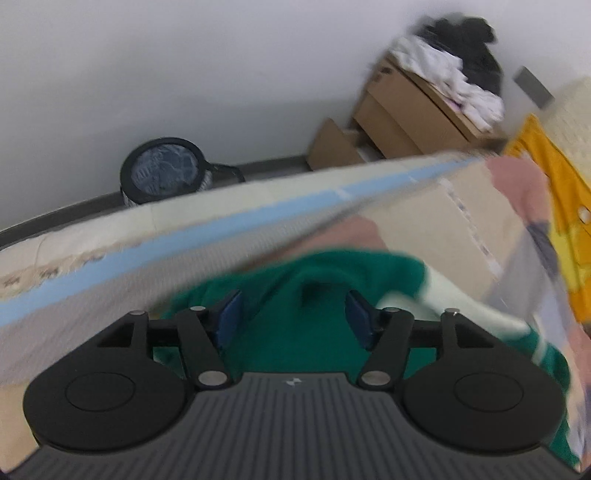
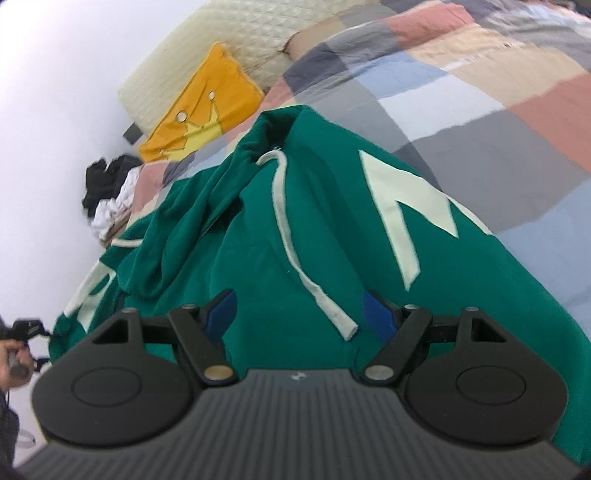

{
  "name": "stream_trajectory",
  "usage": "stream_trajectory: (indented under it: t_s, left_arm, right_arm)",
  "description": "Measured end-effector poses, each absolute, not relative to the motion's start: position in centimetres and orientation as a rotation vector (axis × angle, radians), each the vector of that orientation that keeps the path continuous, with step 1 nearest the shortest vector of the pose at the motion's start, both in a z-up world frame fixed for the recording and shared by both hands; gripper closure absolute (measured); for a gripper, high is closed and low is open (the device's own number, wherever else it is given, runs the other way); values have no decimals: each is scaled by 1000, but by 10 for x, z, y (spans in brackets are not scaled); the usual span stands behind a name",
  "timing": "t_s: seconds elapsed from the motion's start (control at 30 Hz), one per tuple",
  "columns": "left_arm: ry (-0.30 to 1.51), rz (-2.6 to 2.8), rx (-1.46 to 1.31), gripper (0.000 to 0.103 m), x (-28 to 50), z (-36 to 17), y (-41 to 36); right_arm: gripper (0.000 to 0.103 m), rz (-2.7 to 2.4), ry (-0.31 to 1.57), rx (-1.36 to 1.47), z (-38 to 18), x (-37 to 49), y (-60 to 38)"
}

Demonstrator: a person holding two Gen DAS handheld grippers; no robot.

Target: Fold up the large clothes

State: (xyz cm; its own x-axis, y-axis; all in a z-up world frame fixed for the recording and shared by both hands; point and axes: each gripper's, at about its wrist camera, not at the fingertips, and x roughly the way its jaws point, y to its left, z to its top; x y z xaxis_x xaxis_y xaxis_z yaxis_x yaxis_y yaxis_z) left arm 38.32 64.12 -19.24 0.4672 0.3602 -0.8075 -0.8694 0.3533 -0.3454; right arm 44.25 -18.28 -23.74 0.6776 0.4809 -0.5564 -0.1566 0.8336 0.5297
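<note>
A large green hoodie with cream letters and a white drawstring lies spread on the patchwork bed cover. My right gripper hovers open just above the hoodie's front; the drawstring's end lies between its blue pads without touching them. My left gripper is open over a bunched part of the hoodie, and its pads stand apart from the cloth. The left wrist view is blurred. In the right wrist view, the left gripper shows small at the far left edge, held by a hand.
A yellow pillow leans on a cream quilted headboard. Cardboard boxes topped with black and white clothes stand by the white wall, next to a black bin. The bed's edge runs across the left wrist view.
</note>
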Motion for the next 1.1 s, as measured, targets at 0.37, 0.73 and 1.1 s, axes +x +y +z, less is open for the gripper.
stream_trajectory:
  t_s: [0.37,0.73,1.1]
  left_arm:
    - [760,497,-878,34,295,-144,466]
    - [758,308,-1240,34,230,-207,358]
    - [768,438,-1363,36,250,-264,317]
  right_arm:
    - [24,377,760,620,-233,416,-220]
    - [24,355,808,618,-234,372,-234]
    - [24,340,822,680,-241,364,-245]
